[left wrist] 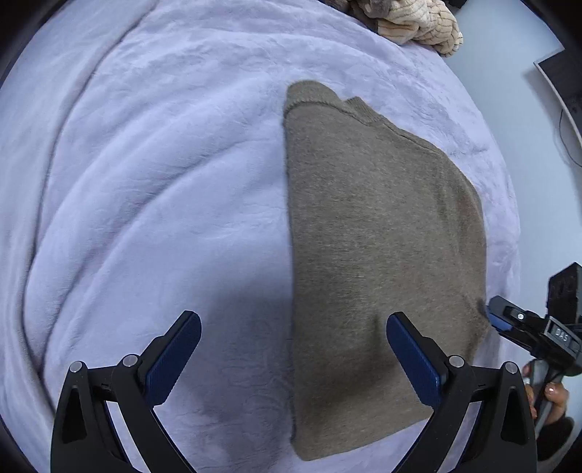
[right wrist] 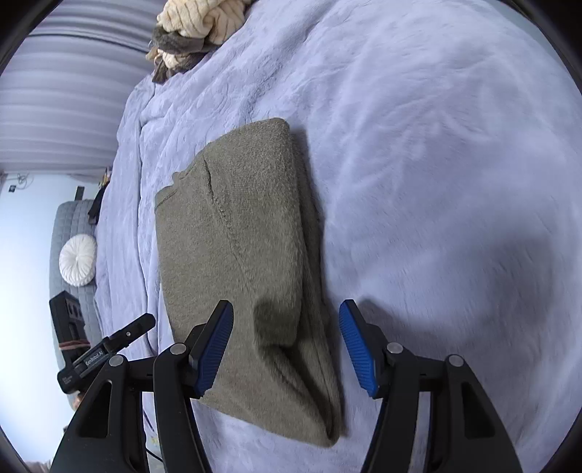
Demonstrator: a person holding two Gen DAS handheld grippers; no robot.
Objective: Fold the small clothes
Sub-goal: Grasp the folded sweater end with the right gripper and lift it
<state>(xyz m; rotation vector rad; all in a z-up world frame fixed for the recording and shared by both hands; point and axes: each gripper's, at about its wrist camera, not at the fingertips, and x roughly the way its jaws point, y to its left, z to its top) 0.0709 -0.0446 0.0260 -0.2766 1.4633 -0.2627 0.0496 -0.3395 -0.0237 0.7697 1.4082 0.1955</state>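
One brown knit garment (left wrist: 382, 254), lying on the lavender blanket (left wrist: 145, 182) of the bed, already doubled lengthwise into a long narrow panel with a straight folded edge and layers showing along one side. Judged partway done: probably one or more crosswise folds left to reach a compact bundle. Left tool (left wrist: 293, 358) hovering above the near end, jaws spread wide, nothing held. Right tool (right wrist: 285, 342) likewise wide open over the garment's near corner, empty, not touching cloth as far as visible. Counted: one garment in work, two tools, one heap of cream and grey clothes (right wrist: 192, 29) at the far edge of the bed, presumably awaiting folding.
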